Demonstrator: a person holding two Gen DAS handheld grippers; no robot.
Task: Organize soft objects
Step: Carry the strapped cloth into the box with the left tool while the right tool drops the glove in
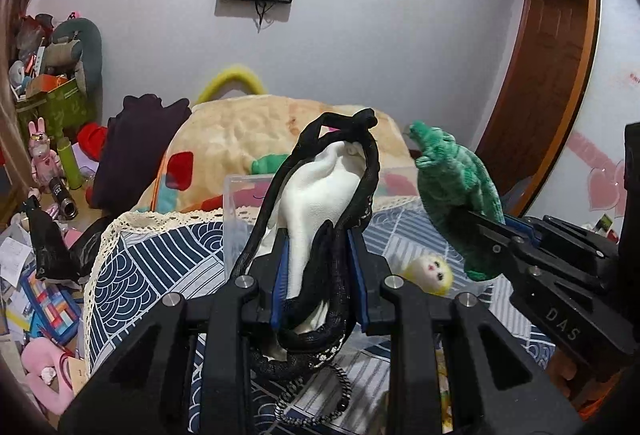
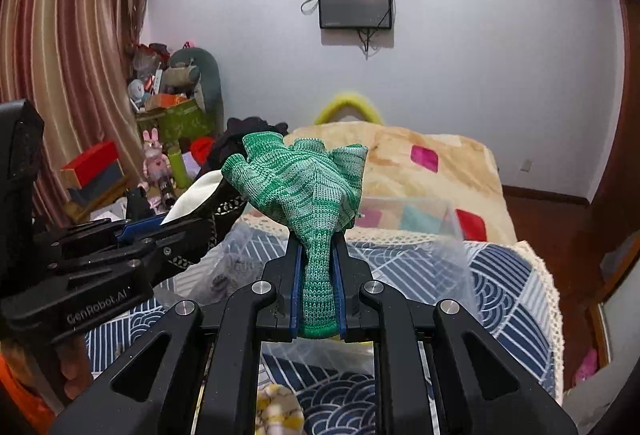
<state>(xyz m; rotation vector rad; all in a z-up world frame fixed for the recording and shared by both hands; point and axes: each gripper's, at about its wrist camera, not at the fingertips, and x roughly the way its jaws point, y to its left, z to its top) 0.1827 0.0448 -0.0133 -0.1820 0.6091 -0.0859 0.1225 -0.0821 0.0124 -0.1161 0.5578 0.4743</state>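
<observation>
Soft objects were held up above the patterned blue-and-white cloth [image 1: 160,255]: a white garment with black trim [image 1: 320,219] and a green knitted glove [image 2: 304,191], while the clear plastic box [image 1: 240,211] behind them was largely hidden by the garment and its contents could not be made out. A small yellow-haired doll [image 1: 432,271] lay on the cloth, partly cut off by the right tool. The left gripper [image 1: 320,275] was clamped on the bunched garment, blue pads pressing both sides; the right gripper [image 2: 318,283] was closed narrowly on the glove's cuff, fingers of the glove fanned upward.
</observation>
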